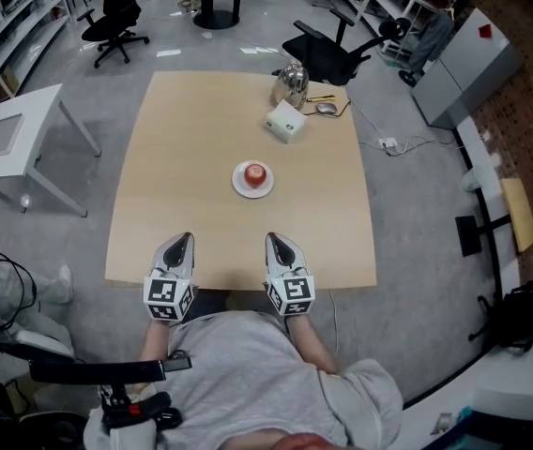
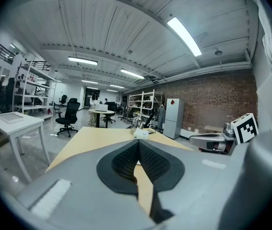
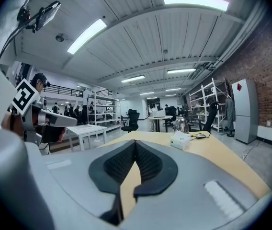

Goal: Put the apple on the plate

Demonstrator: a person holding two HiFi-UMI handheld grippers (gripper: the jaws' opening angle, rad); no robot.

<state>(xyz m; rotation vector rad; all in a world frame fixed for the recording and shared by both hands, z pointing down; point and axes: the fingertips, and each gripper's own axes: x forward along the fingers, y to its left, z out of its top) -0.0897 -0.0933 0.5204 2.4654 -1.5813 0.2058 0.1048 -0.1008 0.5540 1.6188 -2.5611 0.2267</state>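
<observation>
Head view: one apple (image 1: 255,173), one plate (image 1: 236,185), one table (image 1: 182,157).

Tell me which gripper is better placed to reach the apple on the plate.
Right, probably. The right gripper rests at the table's near edge almost straight in front of the apple on its plate; the left gripper sits further off to the side. Both are shut and empty.
</observation>
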